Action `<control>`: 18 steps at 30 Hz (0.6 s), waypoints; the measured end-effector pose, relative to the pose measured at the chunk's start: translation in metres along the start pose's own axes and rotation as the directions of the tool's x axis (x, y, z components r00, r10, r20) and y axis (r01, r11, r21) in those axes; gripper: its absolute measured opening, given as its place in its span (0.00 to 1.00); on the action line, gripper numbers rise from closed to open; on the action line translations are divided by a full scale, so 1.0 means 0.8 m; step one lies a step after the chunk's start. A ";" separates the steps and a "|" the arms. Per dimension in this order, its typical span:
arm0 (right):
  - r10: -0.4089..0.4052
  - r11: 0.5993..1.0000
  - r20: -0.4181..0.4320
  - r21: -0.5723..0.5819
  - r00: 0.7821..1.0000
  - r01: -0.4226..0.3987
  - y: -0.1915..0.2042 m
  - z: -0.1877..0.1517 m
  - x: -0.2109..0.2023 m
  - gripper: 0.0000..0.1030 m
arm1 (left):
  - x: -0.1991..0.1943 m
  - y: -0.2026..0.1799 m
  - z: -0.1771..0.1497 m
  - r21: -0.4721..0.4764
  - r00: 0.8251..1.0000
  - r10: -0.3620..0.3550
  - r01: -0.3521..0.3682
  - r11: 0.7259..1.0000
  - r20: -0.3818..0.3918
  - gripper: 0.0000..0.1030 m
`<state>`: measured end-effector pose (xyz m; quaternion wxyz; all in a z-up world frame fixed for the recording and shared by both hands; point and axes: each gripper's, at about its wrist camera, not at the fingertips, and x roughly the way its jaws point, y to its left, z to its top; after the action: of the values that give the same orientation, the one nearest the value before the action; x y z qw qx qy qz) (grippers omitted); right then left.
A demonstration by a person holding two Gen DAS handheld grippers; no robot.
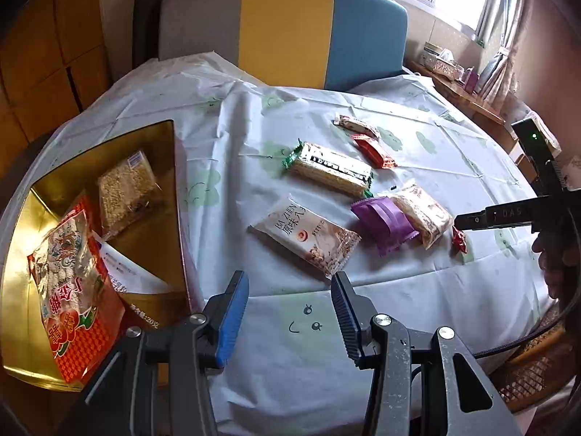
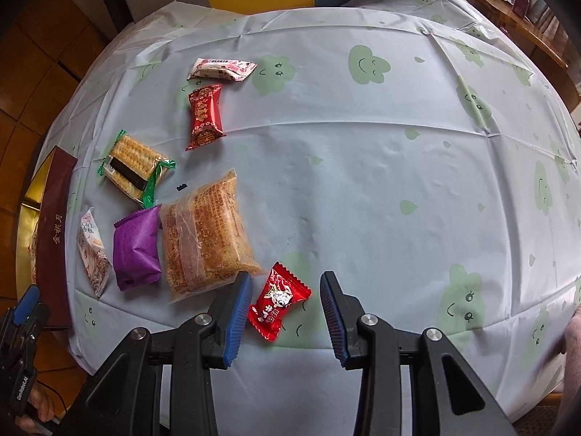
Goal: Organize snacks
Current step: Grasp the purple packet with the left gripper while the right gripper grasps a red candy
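L gripper [image 1: 290,290]: jaws apart, nothing btwn them, hovering over the tablecloth [image 1: 363,381] just in front of the white snack pack [image 1: 308,238]. R gripper [image 2: 287,290]: jaws apart, small red candy [image 2: 277,301] lying on the cloth btwn the pads, not pinched; left pad sits right by the candy's edge, right pad clear of it.

Just left of R gripper: clear pack of golden crisp cake [image 2: 207,232], then purple pack [image 2: 136,249], then the white pack at the cloth edge. Further back: green-ended cracker pack [image 2: 134,169], long red pack [image 2: 204,116], pink/white bar [image 2: 221,69].

Gold-lined box [image 1: 174,200] at table's left side holds an orange-red bag [image 1: 80,290], a clear grain-cake pack [image 1: 127,196] & a white pack partly hidden under them.
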<state>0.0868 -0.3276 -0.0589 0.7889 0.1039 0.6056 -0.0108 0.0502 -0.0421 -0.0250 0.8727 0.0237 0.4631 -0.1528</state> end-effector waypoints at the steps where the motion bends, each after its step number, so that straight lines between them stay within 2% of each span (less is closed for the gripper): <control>1: 0.004 1.000 0.003 -0.002 1.000 -0.004 -0.001 -0.001 -0.002 0.38 | 0.002 -0.001 -0.001 0.002 1.000 -0.002 0.002 1.000 -0.005 0.47; 5: 0.031 0.999 -0.052 0.023 0.998 -0.030 -0.008 -0.009 0.006 0.38 | 0.006 -0.002 -0.002 0.005 1.000 -0.016 0.016 1.000 -0.008 0.47; 9: 0.026 0.999 -0.051 0.024 0.998 -0.025 -0.011 -0.013 0.007 0.38 | 0.010 -0.003 -0.001 -0.001 0.999 -0.035 0.035 0.999 -0.013 0.47; 12: -0.031 0.999 -0.065 -0.020 0.997 0.030 -0.005 -0.015 0.014 0.34 | 0.015 -0.006 -0.004 0.003 0.999 -0.040 0.041 0.999 -0.020 0.47; 13: -0.054 0.998 -0.051 -0.047 0.997 0.052 0.001 -0.016 0.013 0.19 | 0.017 -0.006 -0.004 0.002 0.999 -0.043 0.043 0.999 -0.022 0.47; 16: -0.100 0.990 -0.011 -0.104 0.995 0.098 0.010 -0.017 0.010 0.18 | 0.019 -0.007 -0.003 0.002 0.998 -0.056 0.056 0.998 -0.025 0.47; 18: -0.178 0.972 0.002 -0.158 0.984 0.176 0.016 -0.020 0.014 0.18 | 0.020 -0.010 0.000 0.008 0.998 -0.065 0.065 0.998 -0.026 0.47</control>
<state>0.0768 -0.3107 -0.0715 0.7867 -0.0131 0.6163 -0.0325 0.0565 -0.0536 -0.0376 0.8612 0.0143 0.4741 -0.1827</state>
